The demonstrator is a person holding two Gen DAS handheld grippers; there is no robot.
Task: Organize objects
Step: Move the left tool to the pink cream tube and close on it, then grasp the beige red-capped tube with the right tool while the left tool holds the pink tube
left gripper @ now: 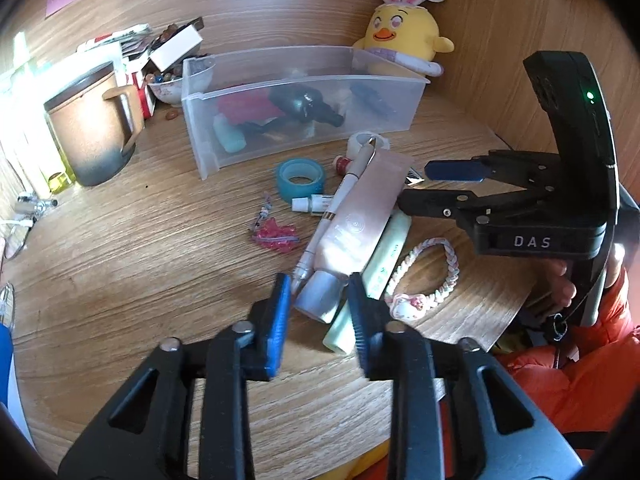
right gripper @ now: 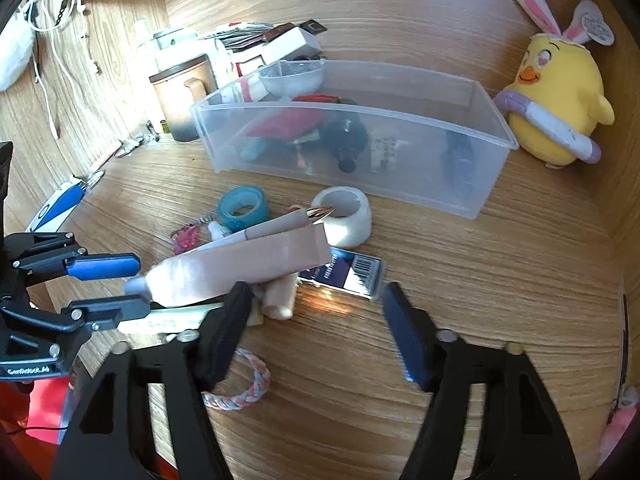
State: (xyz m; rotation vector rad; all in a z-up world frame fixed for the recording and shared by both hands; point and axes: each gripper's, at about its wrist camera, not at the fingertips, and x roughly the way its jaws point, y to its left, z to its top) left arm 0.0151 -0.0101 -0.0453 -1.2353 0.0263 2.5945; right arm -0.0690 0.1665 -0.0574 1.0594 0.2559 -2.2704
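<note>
**A:** What's the surface like?

**B:** A wood-grain desk (left gripper: 120,240) boxed in by wooden walls, with sun glare on the left. Nearest me, my left gripper (left gripper: 319,282) has its jaws drawn in on either side of the silver cap (left gripper: 320,298) of the pink tube (left gripper: 360,216). I can't tell whether the pads are pressing yet.

**A:** And where does the tube lie?

**B:** Near the desk's front edge, slanting away from me. It is propped on a pale green tube (left gripper: 388,248), and a white pen (left gripper: 348,188) lies against its left side. A braided bracelet (left gripper: 432,268) sits just to the right.

**A:** How will it handle?

**B:** I'd guess it's light. The body looks soft and would squash, and its glossy skin may slip. The cap is the stiff part, so I'd take hold there. The pen may roll off when the tube lifts.

**A:** And your right claw?

**B:** The right gripper (right gripper: 316,286) has its jaws well apart with only bare desk between them. It sits beside the tube's crimped end.

**A:** What's beyond that?

**B:** A blue tape roll (left gripper: 301,176), then the clear bin (left gripper: 304,80) toward the back, already holding a few things. A yellow plush chick (left gripper: 404,36) sits in the far right corner.
</note>
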